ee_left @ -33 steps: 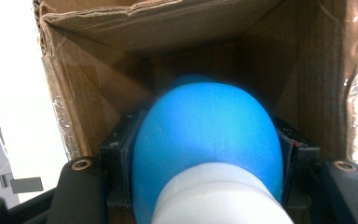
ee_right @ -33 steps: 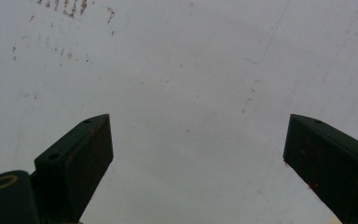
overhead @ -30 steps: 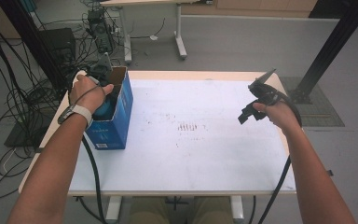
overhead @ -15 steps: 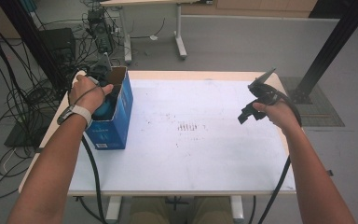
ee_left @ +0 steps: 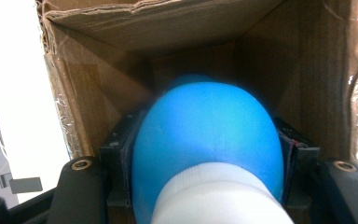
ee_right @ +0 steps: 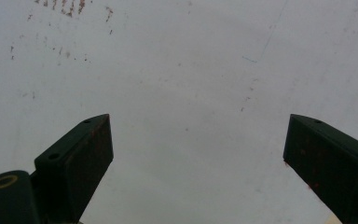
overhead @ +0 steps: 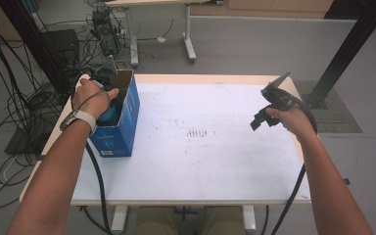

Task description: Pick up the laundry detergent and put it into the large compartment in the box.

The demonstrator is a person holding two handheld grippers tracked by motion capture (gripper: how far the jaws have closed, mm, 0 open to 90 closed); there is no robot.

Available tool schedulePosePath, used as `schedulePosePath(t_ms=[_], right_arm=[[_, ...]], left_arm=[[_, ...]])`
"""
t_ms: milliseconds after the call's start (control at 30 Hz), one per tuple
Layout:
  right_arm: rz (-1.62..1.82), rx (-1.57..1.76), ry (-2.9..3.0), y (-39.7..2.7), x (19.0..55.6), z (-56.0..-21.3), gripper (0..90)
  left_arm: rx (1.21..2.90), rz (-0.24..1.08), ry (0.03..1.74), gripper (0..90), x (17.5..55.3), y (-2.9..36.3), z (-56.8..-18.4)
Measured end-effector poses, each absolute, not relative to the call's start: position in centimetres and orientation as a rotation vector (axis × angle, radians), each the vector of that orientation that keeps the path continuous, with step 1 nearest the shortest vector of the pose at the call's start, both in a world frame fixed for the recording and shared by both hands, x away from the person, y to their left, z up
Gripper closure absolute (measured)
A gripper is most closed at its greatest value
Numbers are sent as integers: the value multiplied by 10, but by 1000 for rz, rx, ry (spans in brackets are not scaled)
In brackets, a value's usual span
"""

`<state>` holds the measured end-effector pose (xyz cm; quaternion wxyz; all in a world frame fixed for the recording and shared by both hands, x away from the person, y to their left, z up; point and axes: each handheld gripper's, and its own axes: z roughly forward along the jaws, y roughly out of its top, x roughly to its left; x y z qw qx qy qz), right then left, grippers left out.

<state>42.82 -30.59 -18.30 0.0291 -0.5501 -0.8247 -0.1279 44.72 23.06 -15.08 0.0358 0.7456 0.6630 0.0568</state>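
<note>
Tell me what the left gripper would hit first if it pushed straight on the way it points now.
Probably the inner cardboard of the blue box: the left gripper, shut on the blue object, points into the open box, with cardboard straight ahead. Depth is hard to judge.

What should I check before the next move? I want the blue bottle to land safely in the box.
1. Left gripper shut on bottle: ok.
2. Bottle inside box opening: ok.
3. Box upright on table: ok.
4. Bottle resting on box floor: cannot tell.
5. Right gripper open, holding nothing, over bare table: ok.
6. Right gripper steadying the box: not ok, it is far from it.
</note>
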Motion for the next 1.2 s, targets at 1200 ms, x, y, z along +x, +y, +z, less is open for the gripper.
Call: schedulePosePath(t_ms=[1200], right_arm=[[-399,-1703,-2537,-308,427,-181,80]], left_arm=[[2297,171,2032,372,448,230,-151]])
